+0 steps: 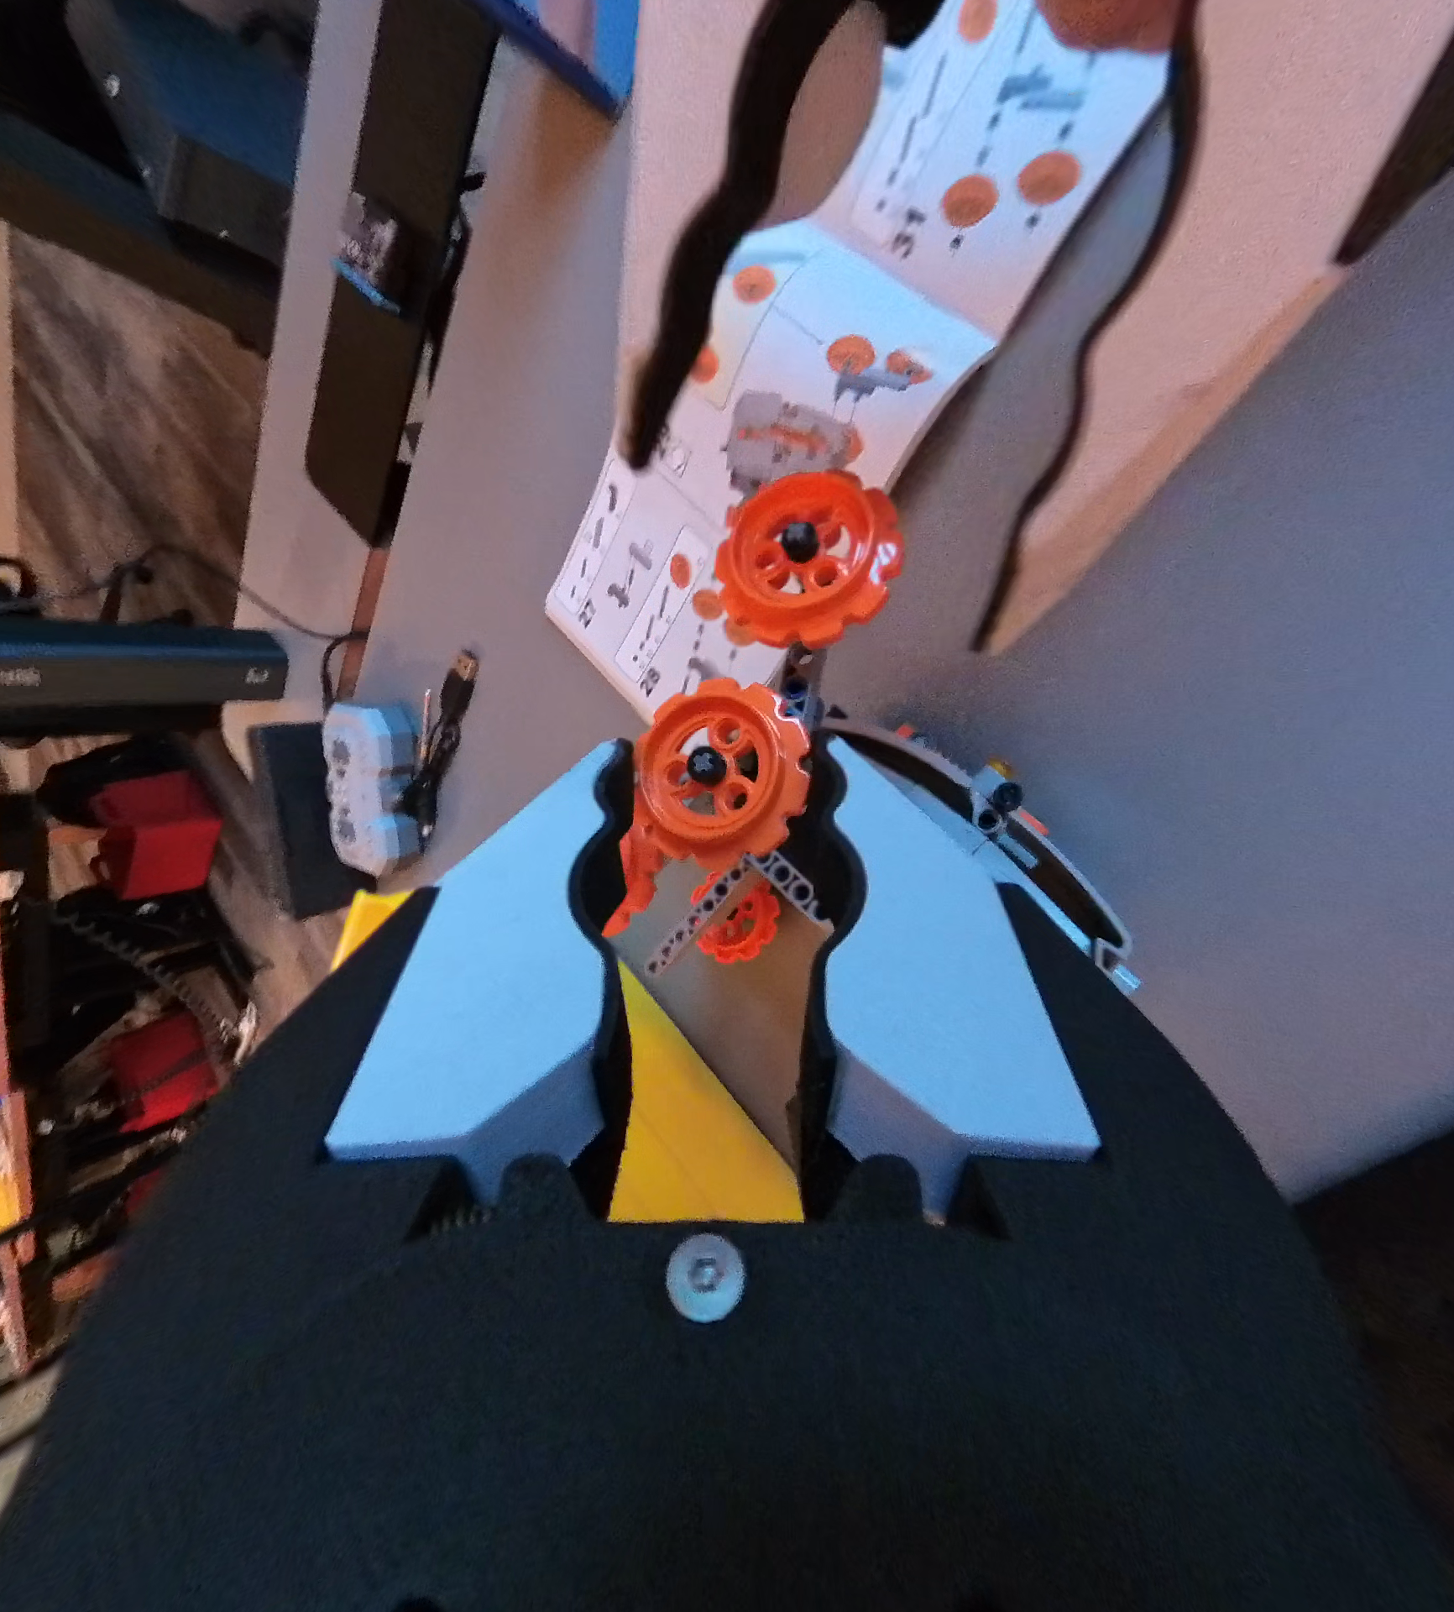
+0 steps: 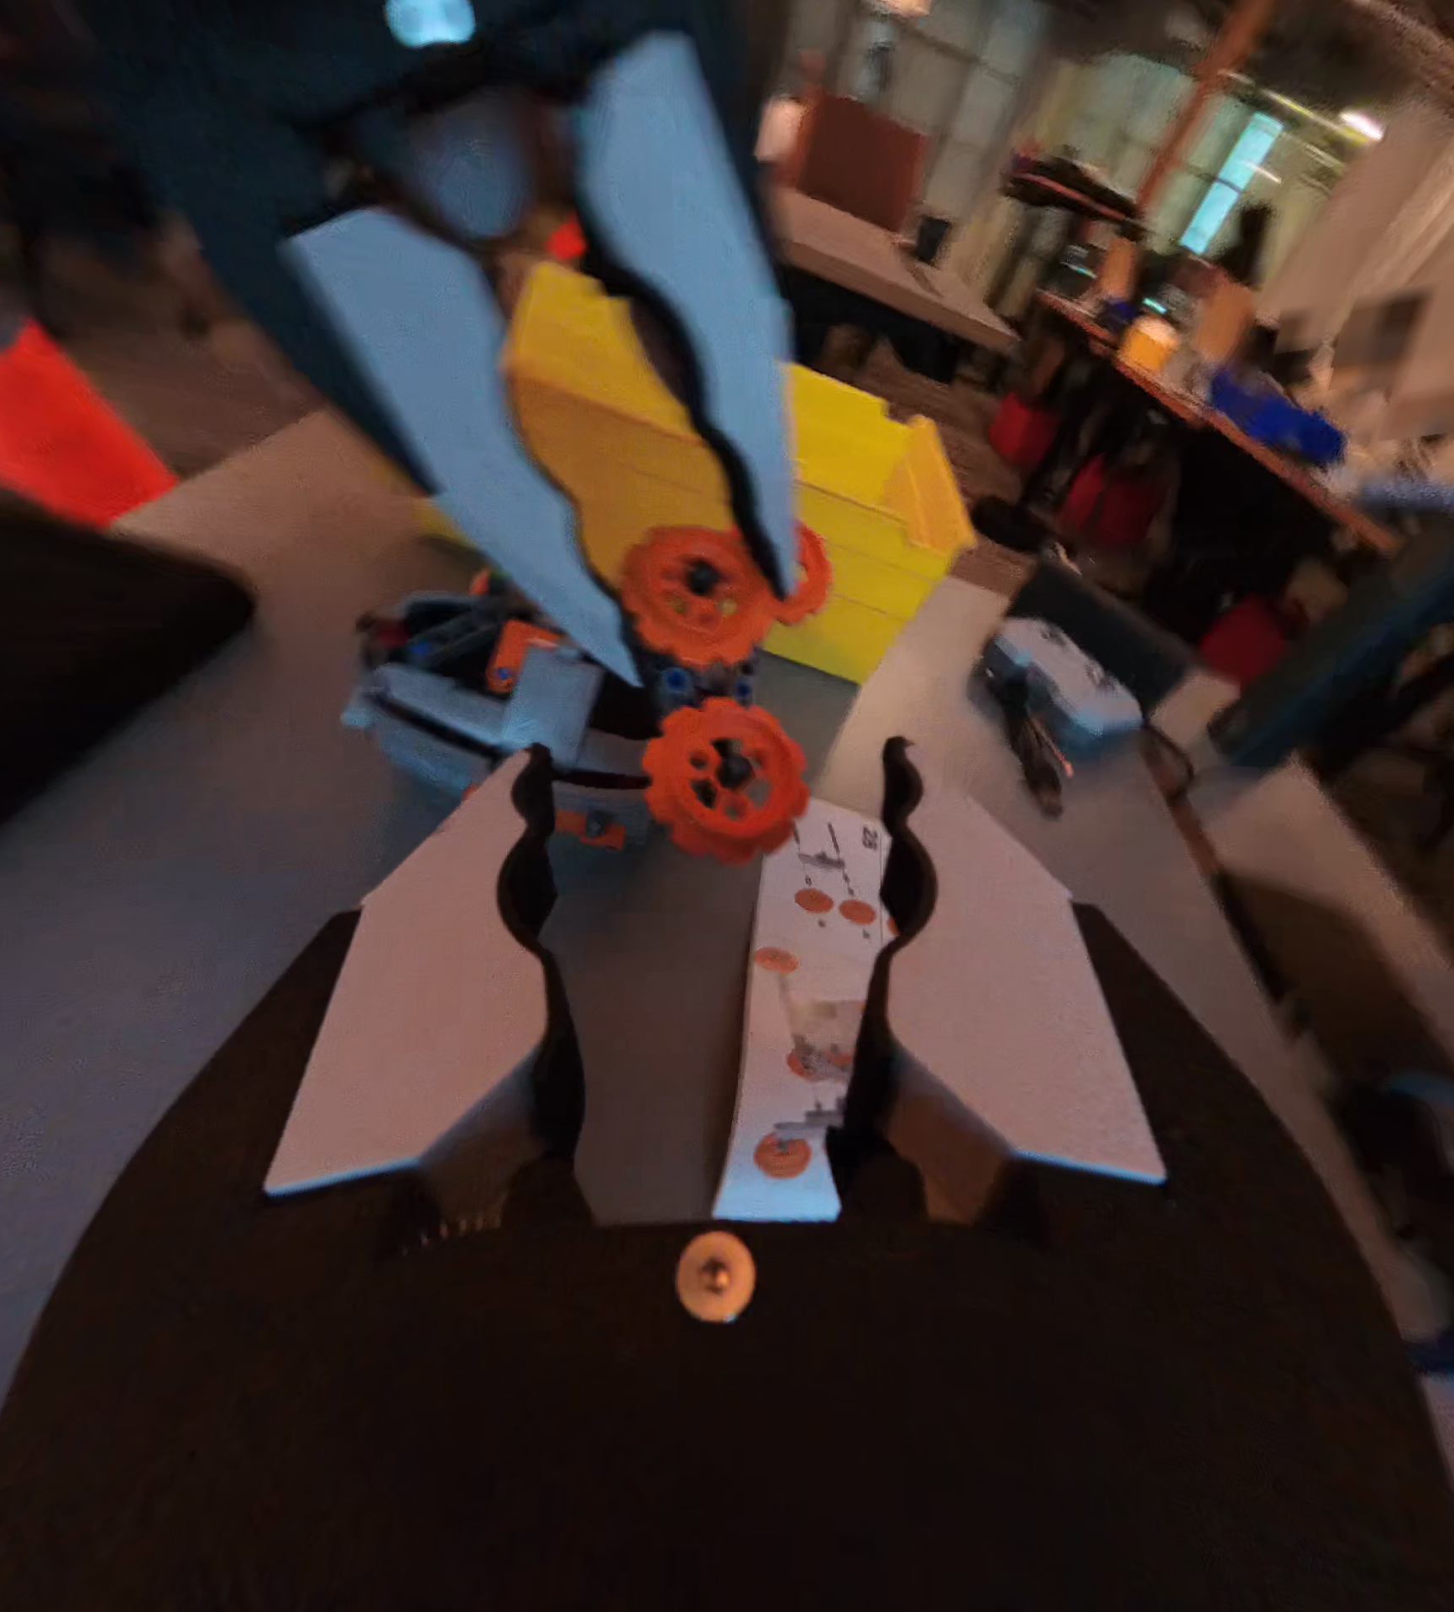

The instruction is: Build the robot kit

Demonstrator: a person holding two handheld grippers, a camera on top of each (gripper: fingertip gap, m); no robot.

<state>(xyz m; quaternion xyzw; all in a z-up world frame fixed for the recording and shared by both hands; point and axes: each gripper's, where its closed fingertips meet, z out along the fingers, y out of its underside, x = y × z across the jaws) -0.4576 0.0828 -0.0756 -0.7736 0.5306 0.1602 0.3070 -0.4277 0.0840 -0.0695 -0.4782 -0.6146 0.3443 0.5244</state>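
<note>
A small brick-built piece has two orange toothed wheels on black axles, joined by a short dark beam. My left gripper (image 1: 723, 754) is shut on the near wheel (image 1: 719, 776) and holds the piece above the table. In the right wrist view the left gripper (image 2: 706, 628) comes down from the top, gripping that wheel (image 2: 693, 593). My right gripper (image 2: 715, 754) is open, and the other wheel (image 2: 723, 781) sits just at its fingertips, untouched as far as I can tell. That wheel (image 1: 806, 558) shows between the right gripper's fingers (image 1: 680, 305).
An open instruction booklet (image 2: 802, 1003) lies on the grey table (image 2: 139, 872). A grey and orange brick model (image 2: 479, 698) stands behind the wheels, beside a yellow bin (image 2: 872, 523). A grey box with cables (image 2: 1064, 680) lies at the right. Shelves of clutter (image 1: 122, 1003) stand beyond the table. One gripper's finger ends stand about 4 cm off the other's.
</note>
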